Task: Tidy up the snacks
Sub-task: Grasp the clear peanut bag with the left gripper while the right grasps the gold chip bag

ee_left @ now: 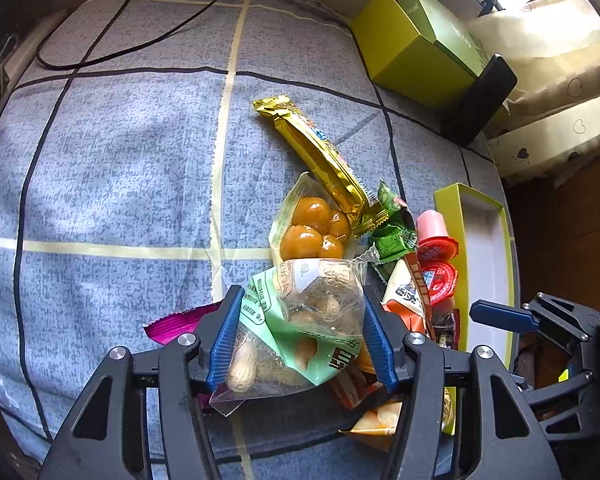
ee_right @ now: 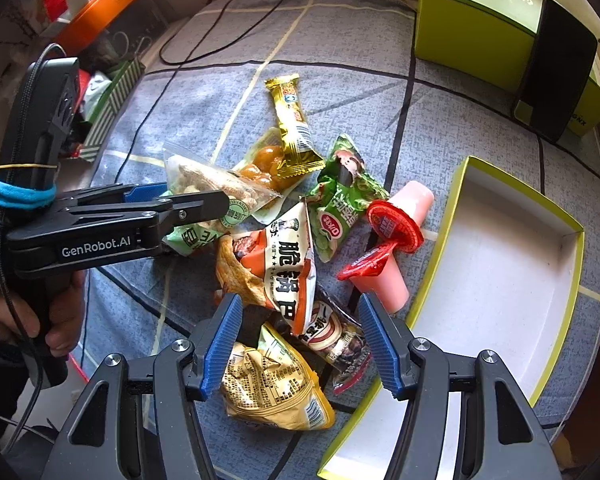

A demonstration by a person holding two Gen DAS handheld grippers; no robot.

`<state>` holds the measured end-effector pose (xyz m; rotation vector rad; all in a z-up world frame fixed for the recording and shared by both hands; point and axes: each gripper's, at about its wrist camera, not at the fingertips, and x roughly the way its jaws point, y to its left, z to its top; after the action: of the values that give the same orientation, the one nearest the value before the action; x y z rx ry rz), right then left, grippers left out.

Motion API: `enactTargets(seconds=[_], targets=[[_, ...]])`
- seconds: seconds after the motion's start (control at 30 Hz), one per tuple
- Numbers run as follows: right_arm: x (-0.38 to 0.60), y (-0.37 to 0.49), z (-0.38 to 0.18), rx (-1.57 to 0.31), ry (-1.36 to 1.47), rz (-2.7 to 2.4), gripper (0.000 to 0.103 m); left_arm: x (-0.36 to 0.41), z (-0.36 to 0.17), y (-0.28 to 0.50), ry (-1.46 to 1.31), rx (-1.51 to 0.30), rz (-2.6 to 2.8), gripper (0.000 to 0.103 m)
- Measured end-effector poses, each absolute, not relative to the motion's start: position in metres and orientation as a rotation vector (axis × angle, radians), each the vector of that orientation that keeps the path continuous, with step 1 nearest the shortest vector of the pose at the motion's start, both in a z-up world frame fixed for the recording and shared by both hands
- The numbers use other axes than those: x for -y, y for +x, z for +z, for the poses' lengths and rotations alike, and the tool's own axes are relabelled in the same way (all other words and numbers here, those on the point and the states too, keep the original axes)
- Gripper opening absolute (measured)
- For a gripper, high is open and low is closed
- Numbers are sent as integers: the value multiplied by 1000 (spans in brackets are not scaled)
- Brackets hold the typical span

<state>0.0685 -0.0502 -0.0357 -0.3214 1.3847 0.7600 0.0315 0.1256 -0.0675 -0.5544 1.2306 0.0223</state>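
On the grey-blue checked cloth lies the snack heap, entered here as I find it. My left gripper stands over the clear-and-green peanut bag; the bag fills the gap between my blue pads, both of which seem to meet its film, though I cannot tell how firmly they press — in the right wrist view this claw reaches in from the left over the same bag, with my hand round its handle. My right gripper hangs wide open above the near end of the heap, holding nothing; between its fingers, lower down, lie a crumpled tan packet and a small dark packet. Further items: an orange-and-white crisps bag at the middle; a green packet to its right; two pink jelly cups with red lids just beside the tray; a clear pack of golden round sweets on the far side, with a gold bar wrapper lying across its edge; a magenta wrapper peeping out at the left. At the right — an open yellow-green tray, white inside, holding nothing I can see. Far right: a closed green box with a black device leaning on it.
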Motion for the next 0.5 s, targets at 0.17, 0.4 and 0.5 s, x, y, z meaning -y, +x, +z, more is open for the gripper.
enactTargets(seconds=[0.17, 0.4, 0.5], targets=[[43, 67, -39, -1405, -312, 791, 61, -132, -62, 16, -595, -1212, 47, 53], [53, 55, -34, -1413, -342, 832, 61, -136, -53, 5, -596, -1191, 66, 53], [58, 42, -37, -1439, -364, 869, 61, -136, -51, 2, -596, -1187, 68, 53]])
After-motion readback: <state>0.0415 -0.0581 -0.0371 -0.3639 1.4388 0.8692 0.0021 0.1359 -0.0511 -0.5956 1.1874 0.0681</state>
